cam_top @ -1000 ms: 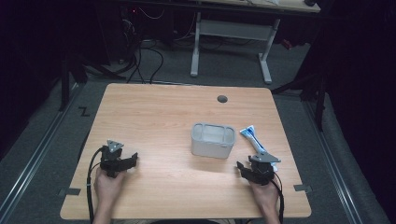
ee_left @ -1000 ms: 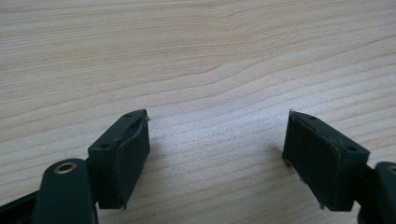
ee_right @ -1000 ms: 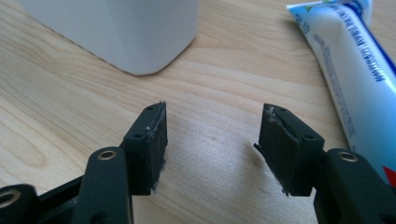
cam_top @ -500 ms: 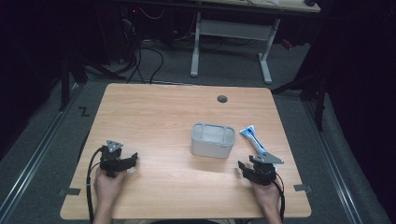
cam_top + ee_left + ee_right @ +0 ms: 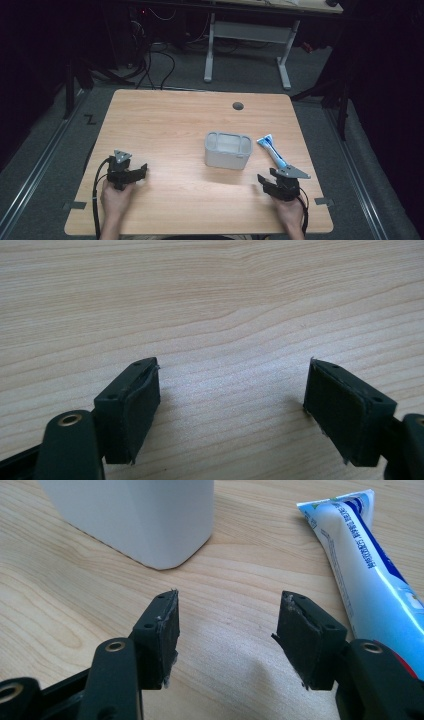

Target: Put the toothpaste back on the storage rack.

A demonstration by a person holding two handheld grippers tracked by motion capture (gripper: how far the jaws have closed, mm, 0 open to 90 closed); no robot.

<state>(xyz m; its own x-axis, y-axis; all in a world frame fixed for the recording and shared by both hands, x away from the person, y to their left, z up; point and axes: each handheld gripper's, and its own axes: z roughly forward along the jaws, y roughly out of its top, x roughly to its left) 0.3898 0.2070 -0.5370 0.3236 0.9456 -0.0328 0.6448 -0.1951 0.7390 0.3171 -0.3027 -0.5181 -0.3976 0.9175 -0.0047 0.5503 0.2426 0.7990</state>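
- Under our high camera lies the wooden table, a light-grained top with a small dark round hole near its far edge; beyond it we see a dark floor, cables and the white legs of another desk.
- Right of the table's middle stands a grey box with rounded corners, open at the top; in the right gripper view its pale wall rises ahead and to the left of the jaws.
- Just beside the box on its right lies a toothpaste tube, white and blue, flat on the wood and slanting toward the near right corner; in the right gripper view the tube runs down along the right jaw, and we cannot tell whether they touch.
- At the near right, our right hand holds the right gripper. Its jaws stand well apart over bare wood with nothing between them, pointing at the gap between box and tube.
- At the near left, our left hand holds the left gripper, well apart from the box. Its jaws are spread wide, wider than the right pair, with nothing gripped, just bare wood grain between the pads.
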